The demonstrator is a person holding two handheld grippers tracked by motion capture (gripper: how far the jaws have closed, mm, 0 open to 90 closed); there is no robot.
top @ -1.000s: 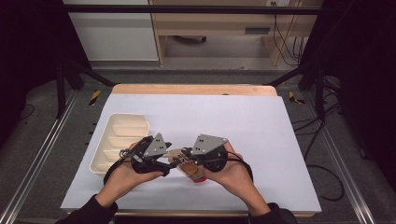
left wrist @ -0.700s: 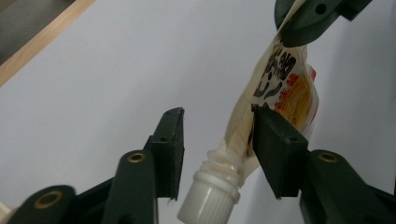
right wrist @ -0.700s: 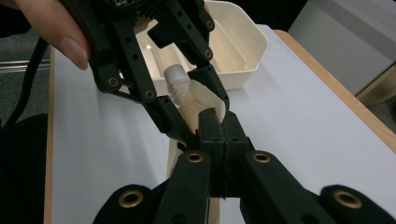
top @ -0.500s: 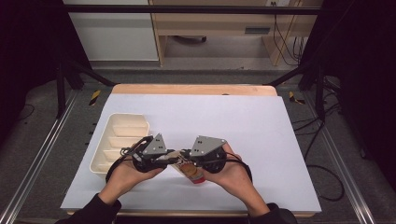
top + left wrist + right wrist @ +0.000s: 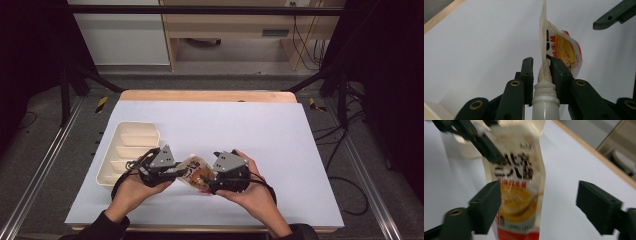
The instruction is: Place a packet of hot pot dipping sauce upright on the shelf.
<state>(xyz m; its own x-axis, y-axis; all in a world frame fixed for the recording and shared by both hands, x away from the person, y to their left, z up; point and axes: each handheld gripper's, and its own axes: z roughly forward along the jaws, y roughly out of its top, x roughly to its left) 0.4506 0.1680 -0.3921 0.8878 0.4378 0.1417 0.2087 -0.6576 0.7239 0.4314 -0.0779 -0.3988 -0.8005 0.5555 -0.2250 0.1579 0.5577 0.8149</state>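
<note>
Table (image 5: 300,150): a white sheet covers the top, with a wooden edge (image 5: 207,96) showing along the far side.
Tray (image 5: 127,145): a cream tray with several compartments lies on the sheet at the person's left, just beside the left gripper.
Hands: the left hand (image 5: 131,192) and the right hand (image 5: 252,192) come in from the near edge, each carrying a gripper, close together above the near part of the sheet.
Pouch (image 5: 194,172): a printed sauce pouch with a white ribbed screw cap (image 5: 546,106) hangs between the two grippers, over the sheet and just right of the tray.
Left gripper (image 5: 541,66): clenched on the pouch at its neck, just above the cap; its jaws have just been closing and now pinch the pouch's thin top between them.
Right gripper (image 5: 539,205): released; its jaws have just been opening and stand wide. The pouch's lower part hangs between them, lying against one jaw and well clear of the other; this view is blurred.
</note>
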